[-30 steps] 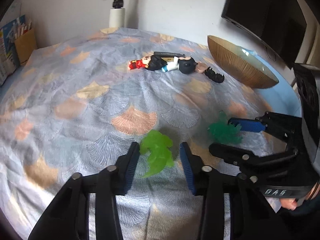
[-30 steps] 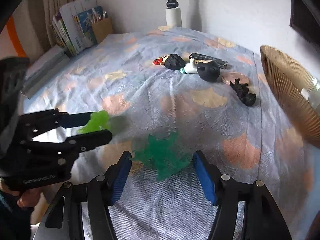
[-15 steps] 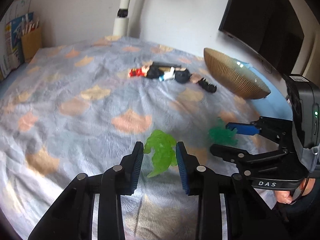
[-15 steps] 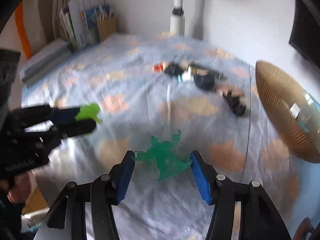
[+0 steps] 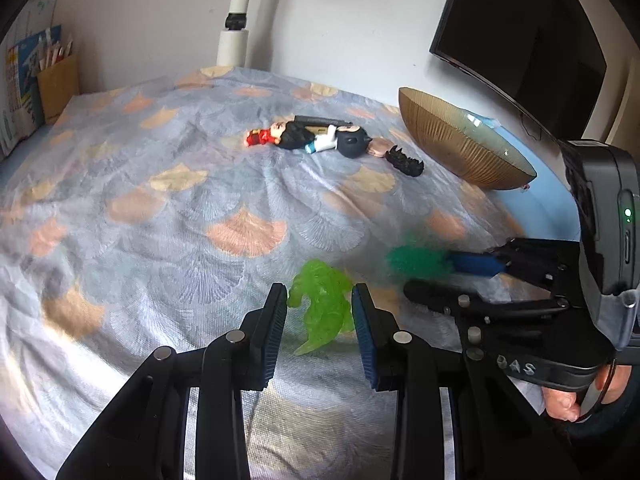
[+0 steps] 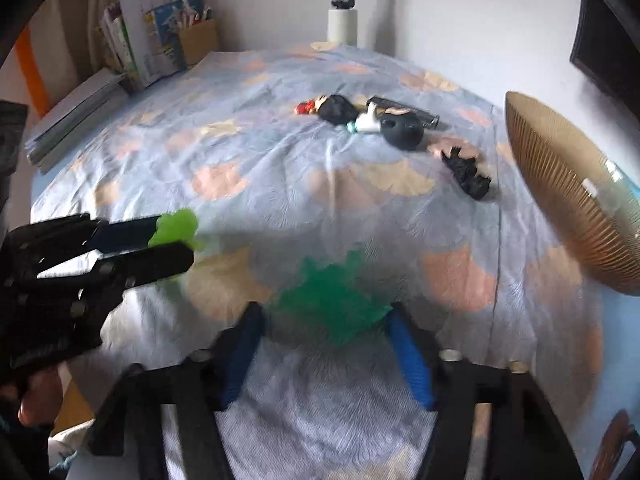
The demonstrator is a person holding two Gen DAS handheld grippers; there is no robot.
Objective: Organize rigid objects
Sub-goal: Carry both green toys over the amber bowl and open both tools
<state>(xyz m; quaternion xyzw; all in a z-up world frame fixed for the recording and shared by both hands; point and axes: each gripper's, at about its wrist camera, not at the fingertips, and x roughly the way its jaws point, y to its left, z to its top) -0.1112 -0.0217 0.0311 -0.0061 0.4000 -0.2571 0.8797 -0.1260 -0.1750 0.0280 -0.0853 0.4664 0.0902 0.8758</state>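
My left gripper [image 5: 320,300] is shut on a light green translucent dinosaur toy [image 5: 322,308], lifted off the patterned bedspread [image 5: 160,208]. My right gripper [image 6: 326,320] is shut on a dark green translucent toy [image 6: 332,304], blurred by motion. It also shows in the left wrist view [image 5: 418,260] at the right, and the light green toy shows in the right wrist view [image 6: 176,226] at the left. A brown ribbed bowl [image 5: 460,148] stands tilted at the far right of the bed.
A cluster of small figures [image 5: 316,140] and a black spiky toy [image 5: 406,164] lie at the back of the bed. A white lamp post [image 5: 236,24], a dark monitor [image 5: 520,36], and books with a pencil box [image 6: 160,48] border the bed.
Both grippers closed on their green toys and lifted them off the bedspread. The views have risen and tilted; the right one is still moving.
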